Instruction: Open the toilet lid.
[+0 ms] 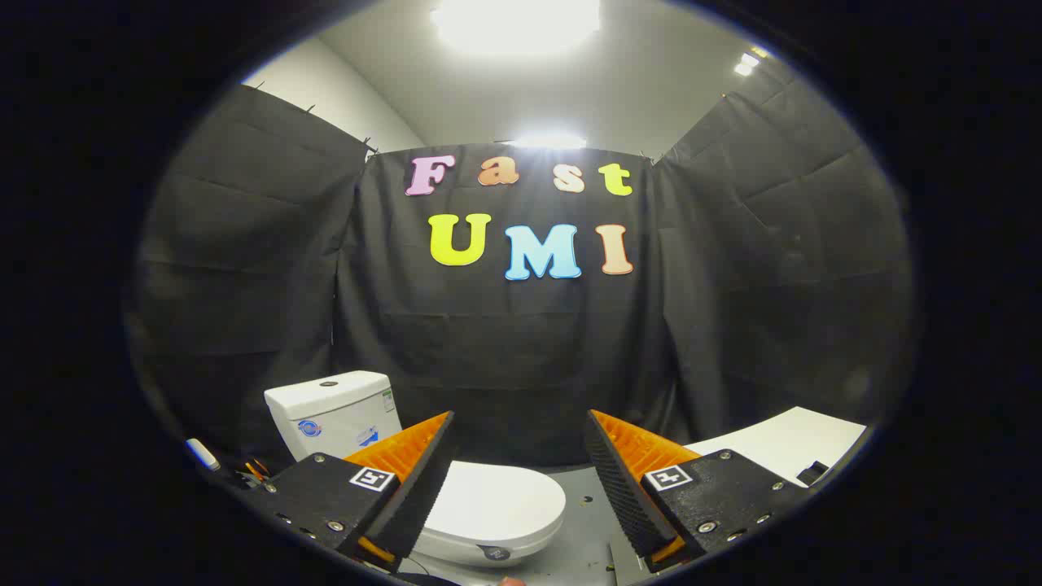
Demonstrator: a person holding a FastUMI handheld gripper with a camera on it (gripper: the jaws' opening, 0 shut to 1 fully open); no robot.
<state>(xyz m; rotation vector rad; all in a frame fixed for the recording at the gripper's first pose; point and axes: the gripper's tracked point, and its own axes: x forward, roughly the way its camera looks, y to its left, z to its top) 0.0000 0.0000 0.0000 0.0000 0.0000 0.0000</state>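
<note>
Claw [518, 456] spread wide and empty, closed toilet lid [492, 500] just beyond, white tank [334, 411] behind

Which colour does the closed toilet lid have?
White, plain. The gripper view shows the toilet lid closed, beyond the open gripper.

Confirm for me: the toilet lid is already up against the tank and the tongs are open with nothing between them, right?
Not quite. The gripper view shows the toilet lid down flat over the bowl, ahead of the tank, not raised. The rest holds: the tongs are open with nothing between them.
</note>
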